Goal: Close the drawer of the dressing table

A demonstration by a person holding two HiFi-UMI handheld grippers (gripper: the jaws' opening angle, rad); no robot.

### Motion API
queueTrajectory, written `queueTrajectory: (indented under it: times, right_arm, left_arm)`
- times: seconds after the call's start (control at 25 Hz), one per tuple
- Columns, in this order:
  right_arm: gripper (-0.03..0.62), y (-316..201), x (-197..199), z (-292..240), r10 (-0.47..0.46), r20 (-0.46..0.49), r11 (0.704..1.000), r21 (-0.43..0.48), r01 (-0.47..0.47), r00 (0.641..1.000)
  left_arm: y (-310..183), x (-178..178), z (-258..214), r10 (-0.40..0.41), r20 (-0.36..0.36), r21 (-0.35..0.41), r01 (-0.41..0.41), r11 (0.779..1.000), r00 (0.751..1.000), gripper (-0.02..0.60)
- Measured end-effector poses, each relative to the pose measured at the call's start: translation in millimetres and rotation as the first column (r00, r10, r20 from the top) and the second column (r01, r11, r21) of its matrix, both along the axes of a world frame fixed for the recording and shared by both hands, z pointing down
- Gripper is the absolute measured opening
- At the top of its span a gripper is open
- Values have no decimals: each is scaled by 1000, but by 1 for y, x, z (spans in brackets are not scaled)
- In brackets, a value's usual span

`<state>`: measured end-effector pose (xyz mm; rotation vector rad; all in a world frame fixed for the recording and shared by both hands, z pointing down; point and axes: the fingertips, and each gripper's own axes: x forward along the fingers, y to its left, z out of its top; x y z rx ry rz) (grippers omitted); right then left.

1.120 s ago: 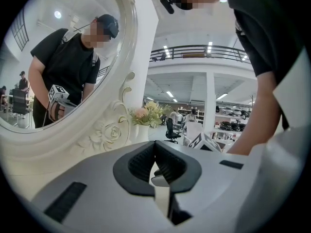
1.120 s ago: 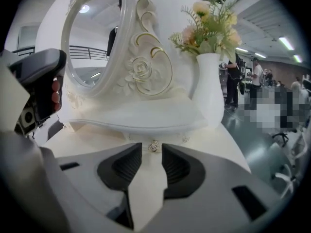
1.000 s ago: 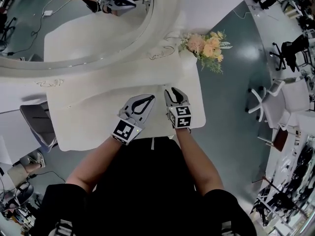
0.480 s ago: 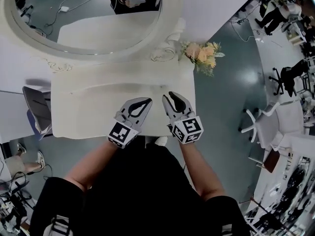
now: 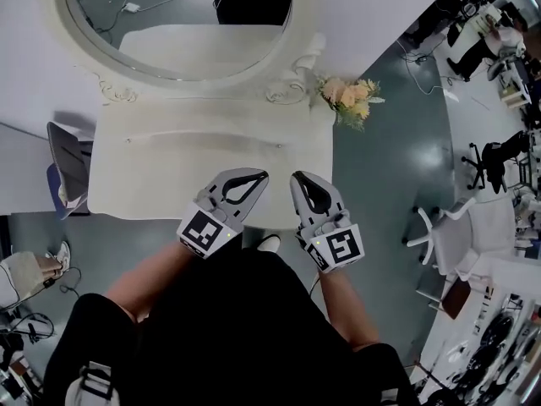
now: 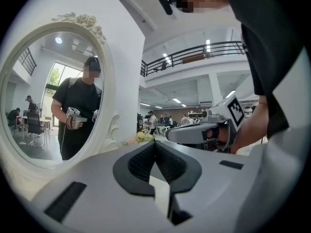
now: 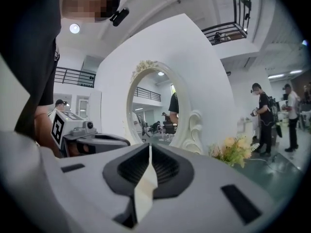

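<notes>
Where scrollwork [image 5: 286, 93] curls, the dressing table [image 5: 169, 180] is carved.

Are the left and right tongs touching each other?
Apart. Head view shows bare dressing table between the left tongs and the right tongs, whose jaws are closing on nothing.

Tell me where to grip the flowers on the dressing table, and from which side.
Probably low on the flowers, at the stems near the dressing table's back right corner, coming from the right. The blooms fan out past that edge and look too loose to pinch, and the mirror frame crowds their left side. The stems are barely visible.
</notes>
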<state>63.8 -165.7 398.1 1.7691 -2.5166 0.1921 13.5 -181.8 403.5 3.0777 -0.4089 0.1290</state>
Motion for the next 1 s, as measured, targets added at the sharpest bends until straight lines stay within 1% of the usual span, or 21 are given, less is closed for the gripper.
queueTrajectory:
  times: [0.08, 0.2, 0.4, 0.6, 1.0]
  right_arm:
    - [5, 7, -1, -9, -7, 2, 1000, 15, 7, 1000]
    - [3, 15, -2, -17, -11, 6, 1000, 27, 11, 1000]
    - [3, 26, -3, -29, -20, 1, 999, 40, 20, 1000]
    - [3, 30, -5, -33, -25, 1, 999, 44, 25, 1000]
    - [2, 37, -15, -34, -54, 4, 997, 47, 53, 999]
  left_arm:
    - [6, 1, -10, 7, -9, 6, -7, 1000, 1000, -6]
    - [14, 1, -18, 10, -24, 3, -10, 1000, 1000, -6]
    - [23, 1, -27, 23, -19, 29, -22, 999, 1000, -6]
    - [25, 0, -36, 10, -38, 14, -9, 1000, 999, -6]
    - [29, -6, -34, -12, -31, 12, 12, 1000, 999, -6]
